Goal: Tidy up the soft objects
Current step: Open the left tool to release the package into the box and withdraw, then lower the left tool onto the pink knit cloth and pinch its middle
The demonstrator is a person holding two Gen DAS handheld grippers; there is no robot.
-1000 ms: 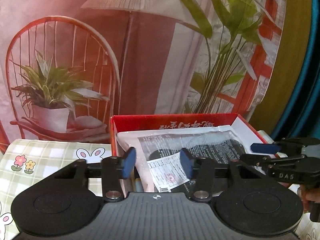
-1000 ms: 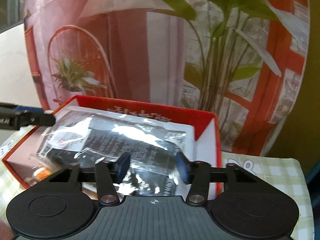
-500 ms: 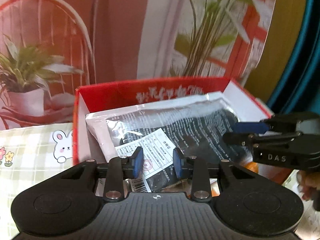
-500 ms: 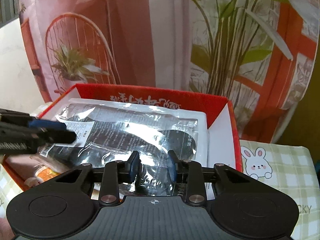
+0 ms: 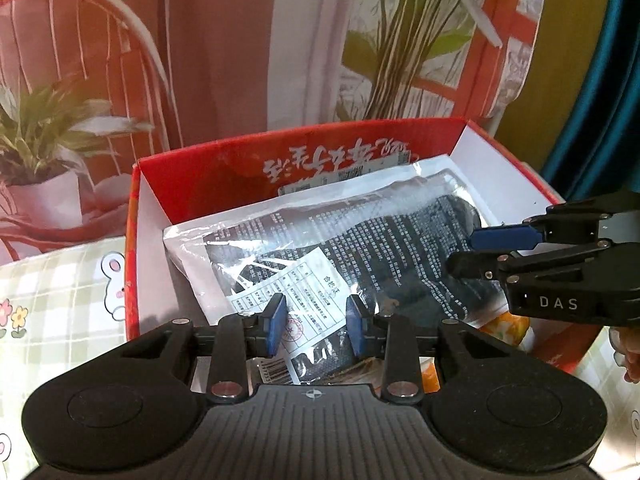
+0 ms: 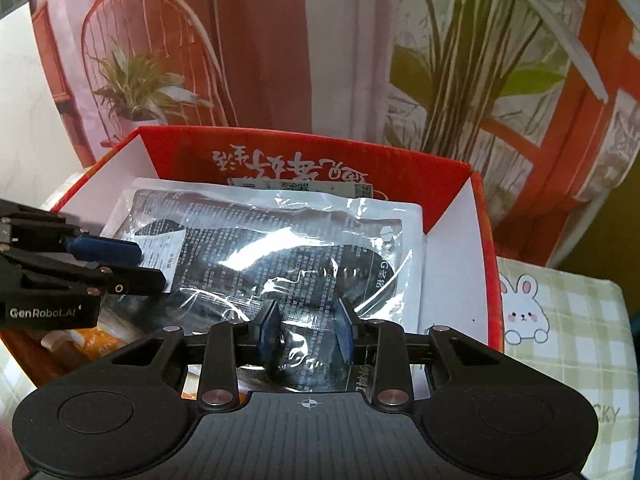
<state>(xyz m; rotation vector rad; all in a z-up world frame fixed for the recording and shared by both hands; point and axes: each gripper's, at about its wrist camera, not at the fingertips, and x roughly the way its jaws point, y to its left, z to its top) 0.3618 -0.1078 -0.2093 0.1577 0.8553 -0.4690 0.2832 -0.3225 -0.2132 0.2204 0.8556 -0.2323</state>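
Clear-wrapped dark garment packet (image 5: 360, 248) lying flat inside red box (image 5: 208, 176), on top. Left gripper (image 5: 316, 322) and right gripper (image 6: 306, 330) parted, jaws straddling its near edge, probably to settle it.

Each fisheye camera sits behind its own tool and looks down over the near rim into the red box (image 5: 208, 184), close up; the left view from the box's left end, the right view from its right end (image 6: 452, 216). Both share the clear-wrapped dark packet (image 5: 380, 240) and the printed backdrop (image 6: 320, 60)
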